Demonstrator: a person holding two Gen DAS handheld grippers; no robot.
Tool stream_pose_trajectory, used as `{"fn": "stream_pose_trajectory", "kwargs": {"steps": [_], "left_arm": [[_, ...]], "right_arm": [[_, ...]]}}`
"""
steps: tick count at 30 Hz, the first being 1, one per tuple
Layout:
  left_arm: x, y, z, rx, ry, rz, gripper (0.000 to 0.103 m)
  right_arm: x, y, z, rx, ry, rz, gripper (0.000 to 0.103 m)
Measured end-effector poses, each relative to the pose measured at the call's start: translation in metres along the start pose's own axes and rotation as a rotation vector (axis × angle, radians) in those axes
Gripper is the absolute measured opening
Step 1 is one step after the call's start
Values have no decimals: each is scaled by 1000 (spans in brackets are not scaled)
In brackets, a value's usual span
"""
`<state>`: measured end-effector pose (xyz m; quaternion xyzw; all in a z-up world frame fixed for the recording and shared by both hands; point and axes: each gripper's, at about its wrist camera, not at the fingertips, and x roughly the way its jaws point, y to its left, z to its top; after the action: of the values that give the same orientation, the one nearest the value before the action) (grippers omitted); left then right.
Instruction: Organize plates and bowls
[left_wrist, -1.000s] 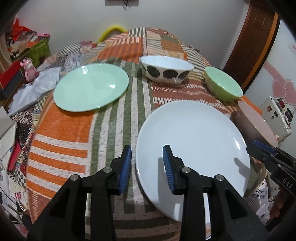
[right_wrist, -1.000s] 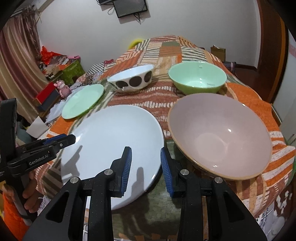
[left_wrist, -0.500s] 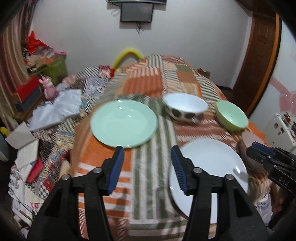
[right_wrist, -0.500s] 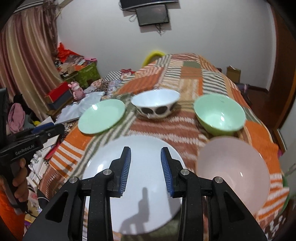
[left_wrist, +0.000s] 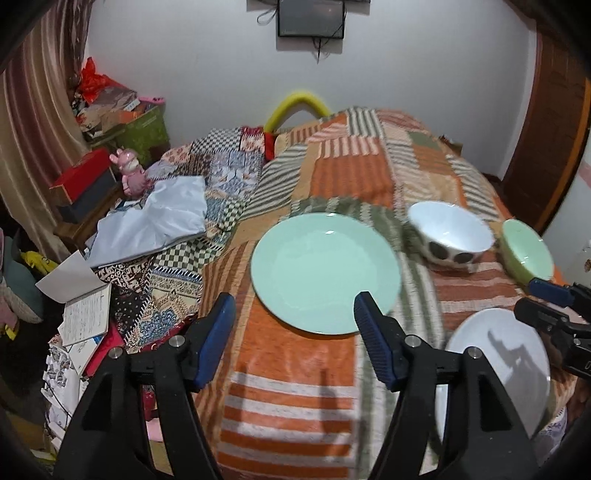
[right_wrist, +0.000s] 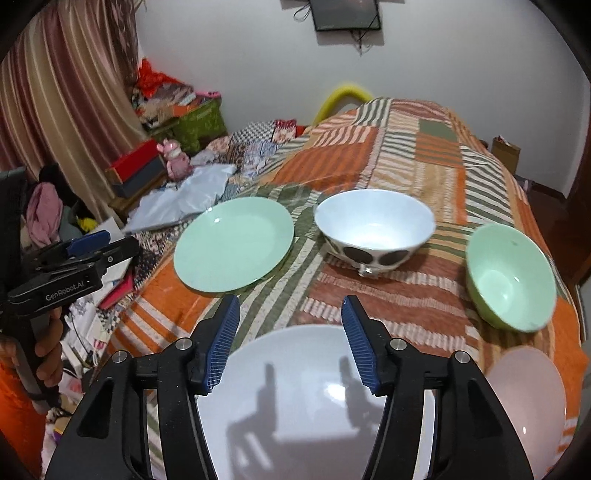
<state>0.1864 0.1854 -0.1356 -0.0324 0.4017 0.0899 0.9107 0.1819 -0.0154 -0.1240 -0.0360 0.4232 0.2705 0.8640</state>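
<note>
Left gripper (left_wrist: 291, 325) is hovering with jaws spread wide, empty, framing the near rim of the mint-green plate (left_wrist: 325, 273) on the bed quilt (left_wrist: 288, 387). Right gripper (right_wrist: 290, 339) is likewise spread and empty — poised over the white plate (right_wrist: 314, 406). Judged step: approach to a first grasp; next move calls for lowering onto a rim edge-on. Spotted bowl (right_wrist: 375, 229), green bowl (right_wrist: 511, 277) and pink bowl (right_wrist: 528, 402) are sitting apart, unstacked — glossy, likely slippery.

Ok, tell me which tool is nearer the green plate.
Left. The left tool hangs open just short of the green plate's near rim; the right tool is open over the white plate, farther back.
</note>
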Motion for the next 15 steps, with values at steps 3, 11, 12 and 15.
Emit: {"fn": "stream_pose_trajectory", "kwargs": {"steps": [3, 11, 12, 15], "left_arm": [[21, 9, 2, -4, 34, 2, 66], [75, 30, 6, -31, 114, -13, 66], [81, 32, 7, -33, 122, -14, 66], [99, 38, 11, -42, 142, -18, 66]], "right_arm": [[23, 4, 8, 0, 49, 11, 54], [72, 15, 23, -38, 139, 2, 54], [79, 16, 24, -43, 152, -2, 54], [94, 14, 29, -34, 183, 2, 54]]}}
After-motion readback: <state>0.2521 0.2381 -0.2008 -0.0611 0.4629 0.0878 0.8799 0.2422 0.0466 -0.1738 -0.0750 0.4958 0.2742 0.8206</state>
